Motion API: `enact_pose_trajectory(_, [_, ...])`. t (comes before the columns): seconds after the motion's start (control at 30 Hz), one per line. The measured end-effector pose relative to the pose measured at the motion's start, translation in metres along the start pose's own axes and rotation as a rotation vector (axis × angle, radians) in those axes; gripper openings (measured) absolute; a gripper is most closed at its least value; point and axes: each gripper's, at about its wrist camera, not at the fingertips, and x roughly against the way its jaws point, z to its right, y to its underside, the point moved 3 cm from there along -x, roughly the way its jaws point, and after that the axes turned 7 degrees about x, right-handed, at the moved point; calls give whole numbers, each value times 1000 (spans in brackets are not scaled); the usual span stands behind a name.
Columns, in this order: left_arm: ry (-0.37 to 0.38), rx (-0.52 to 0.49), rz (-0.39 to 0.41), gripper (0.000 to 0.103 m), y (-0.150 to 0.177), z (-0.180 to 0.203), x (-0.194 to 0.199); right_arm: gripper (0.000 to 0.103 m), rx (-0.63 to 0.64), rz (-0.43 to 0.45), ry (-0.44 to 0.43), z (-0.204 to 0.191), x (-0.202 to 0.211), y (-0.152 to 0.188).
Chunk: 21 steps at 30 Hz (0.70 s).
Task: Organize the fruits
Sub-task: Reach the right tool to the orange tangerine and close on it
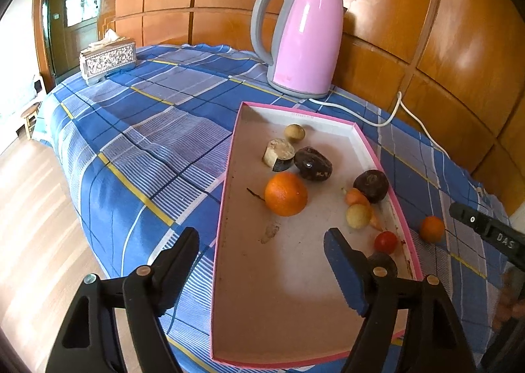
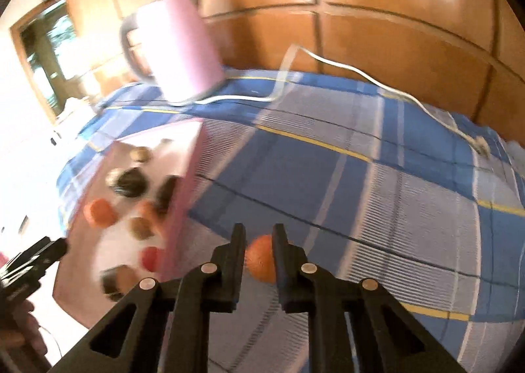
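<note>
While left tongs gape over tray, right tongs clench small orange (blurred).

Ahead of the open left gripper, bare near half of pink-rimmed cardboard tray; beyond, large round orange, then tall pink electric kettle blocking passage.

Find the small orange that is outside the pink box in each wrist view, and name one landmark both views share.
Left wrist view: the small orange sits low right on the blue plaid cloth, just outside the pink box wall.
Right wrist view: low centre, gripped between the right claw fingers, blurred.
Shared landmark: the pink kettle, behind the box in both views.
</note>
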Motion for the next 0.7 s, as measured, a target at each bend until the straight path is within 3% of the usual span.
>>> enact_pose_trajectory(0.13, [-5, 12, -5, 80, 0, -4, -2, 16, 45, 21, -3, -15, 5, -10])
enact_pose_trajectory(0.27, [-7, 22, 6, 80, -2, -6, -1, 16, -60, 28, 49, 15, 11, -6])
enact_pose_trajectory(0.33, [-12, -14, 44, 82, -4, 0, 7, 23, -138, 11, 61, 38, 13, 1])
enact_pose_trajectory(0.4, [9, -71, 88, 89, -5, 12, 16, 37, -206, -14, 62, 56, 12, 11])
enact_pose_trajectory(0.43, [28, -99, 105, 92, -3, 19, 20, 38, -218, -19, 64, 60, 12, 14])
enact_pose_trajectory(0.57, [73, -115, 49, 92, 3, 30, 14, 54, -214, -49, 39, 58, -3, 16])
enact_pose_trajectory(0.7, [94, -127, -4, 92, 10, 33, 5, 56, -158, -73, 17, 39, -20, 9])
